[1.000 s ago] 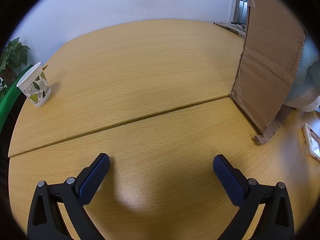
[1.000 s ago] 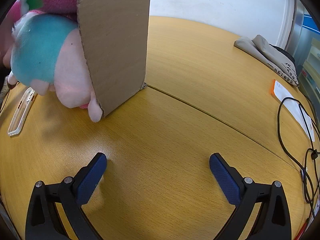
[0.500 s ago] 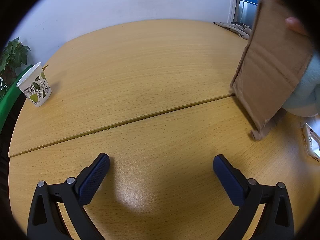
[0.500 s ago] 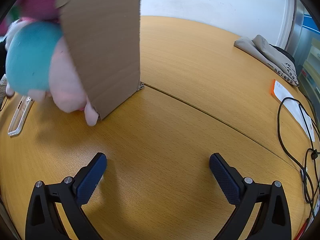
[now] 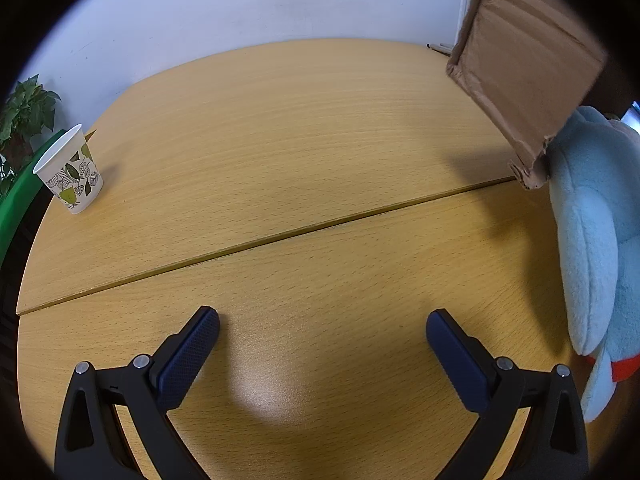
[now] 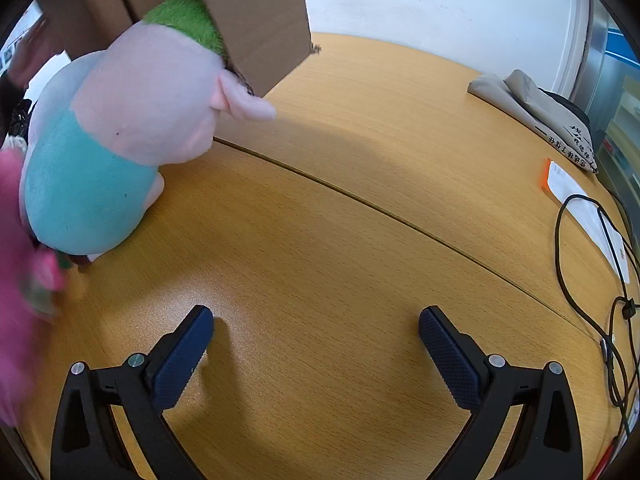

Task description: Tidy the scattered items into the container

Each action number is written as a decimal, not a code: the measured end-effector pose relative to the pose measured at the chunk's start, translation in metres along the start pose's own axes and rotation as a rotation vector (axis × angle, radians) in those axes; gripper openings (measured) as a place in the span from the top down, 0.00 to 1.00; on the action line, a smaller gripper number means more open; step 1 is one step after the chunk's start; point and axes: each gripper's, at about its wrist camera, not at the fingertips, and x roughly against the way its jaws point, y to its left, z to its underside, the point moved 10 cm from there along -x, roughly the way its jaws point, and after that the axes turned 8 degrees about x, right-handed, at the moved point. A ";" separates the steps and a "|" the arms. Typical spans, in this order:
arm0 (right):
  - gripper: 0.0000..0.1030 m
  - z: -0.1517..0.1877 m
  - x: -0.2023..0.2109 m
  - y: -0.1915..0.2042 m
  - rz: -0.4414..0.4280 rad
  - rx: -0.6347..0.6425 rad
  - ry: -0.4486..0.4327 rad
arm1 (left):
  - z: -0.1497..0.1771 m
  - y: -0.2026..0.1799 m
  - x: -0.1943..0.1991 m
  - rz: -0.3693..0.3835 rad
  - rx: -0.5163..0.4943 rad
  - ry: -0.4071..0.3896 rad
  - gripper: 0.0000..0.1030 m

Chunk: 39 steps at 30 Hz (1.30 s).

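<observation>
A brown cardboard box (image 5: 524, 60) (image 6: 248, 12) hangs tilted in the air above the wooden table, off its surface. Plush toys spill from it: a pink-and-teal plush (image 6: 120, 140) rests on the table at the left of the right wrist view, with a green plush (image 6: 184, 16) still at the box mouth and a blurred magenta plush (image 6: 16, 280) at the left edge. In the left wrist view a light blue plush (image 5: 600, 248) lies at the right. My left gripper (image 5: 322, 332) and right gripper (image 6: 316, 328) both stand open over bare table, holding nothing.
A leaf-patterned paper cup (image 5: 70, 170) stands at the far left by a potted plant (image 5: 24, 116). A folded beige cloth (image 6: 536, 108), an orange-edged card (image 6: 580, 200) and a black cable (image 6: 600, 280) lie to the right.
The box has been lifted off the table and tipped, and the plush toys have tumbled out onto the table. Both grippers have stayed still and open.
</observation>
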 end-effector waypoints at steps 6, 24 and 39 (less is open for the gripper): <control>0.00 0.000 0.000 0.000 0.000 0.000 0.000 | 0.000 0.000 0.000 0.000 0.000 0.000 0.00; 0.00 -0.002 -0.002 -0.002 -0.004 0.004 0.000 | 0.000 -0.002 0.001 0.001 -0.001 0.000 0.00; 0.00 -0.002 -0.002 -0.001 -0.012 0.015 -0.001 | 0.000 -0.002 0.001 0.002 -0.002 0.001 0.00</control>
